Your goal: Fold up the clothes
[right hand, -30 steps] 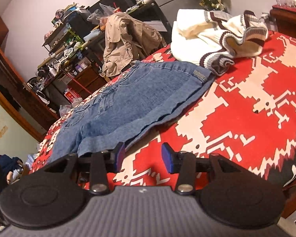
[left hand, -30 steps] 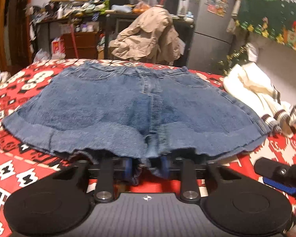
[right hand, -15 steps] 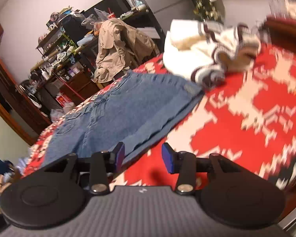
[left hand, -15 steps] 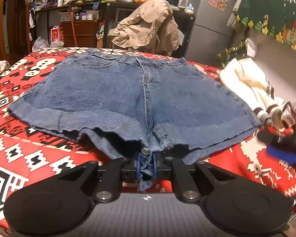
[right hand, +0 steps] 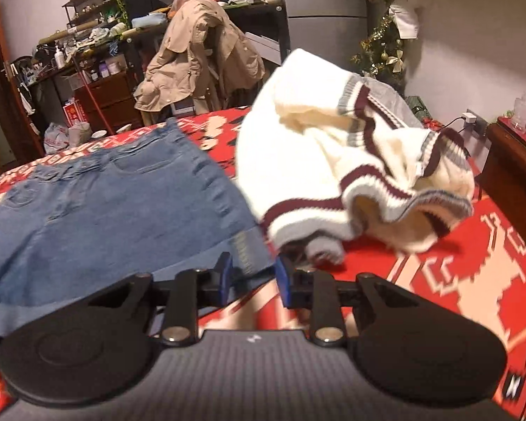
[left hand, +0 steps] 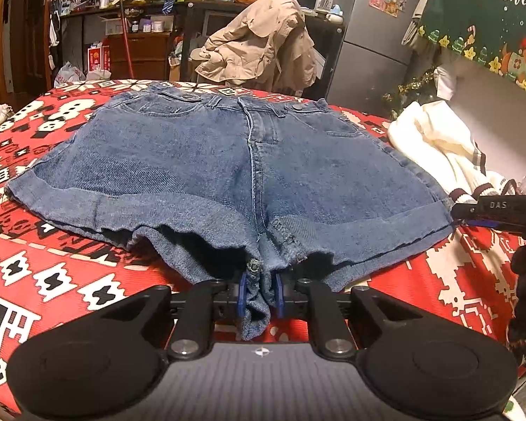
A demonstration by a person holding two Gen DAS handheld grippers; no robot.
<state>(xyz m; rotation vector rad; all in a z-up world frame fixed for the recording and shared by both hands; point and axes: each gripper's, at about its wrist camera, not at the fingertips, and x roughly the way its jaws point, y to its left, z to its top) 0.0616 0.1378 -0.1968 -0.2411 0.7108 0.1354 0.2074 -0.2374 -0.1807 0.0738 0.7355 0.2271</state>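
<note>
So the denim shorts lie flat on the red patterned blanket, waistband at 12 o'clock, long axis running 9 to 3. The left gripper sits at 6 o'clock, narrow and pinched on the crotch seam. The right gripper is at the 3 o'clock leg cuff; its jaws are closing with the cuff corner between them, though that view is blurry, so I can't tell if the pads bite yet. Looks like a sideways fold toward 9 is coming, and the right is the one to carry it. Only snag: the cream sweater is bunched just beside that cuff.
</note>
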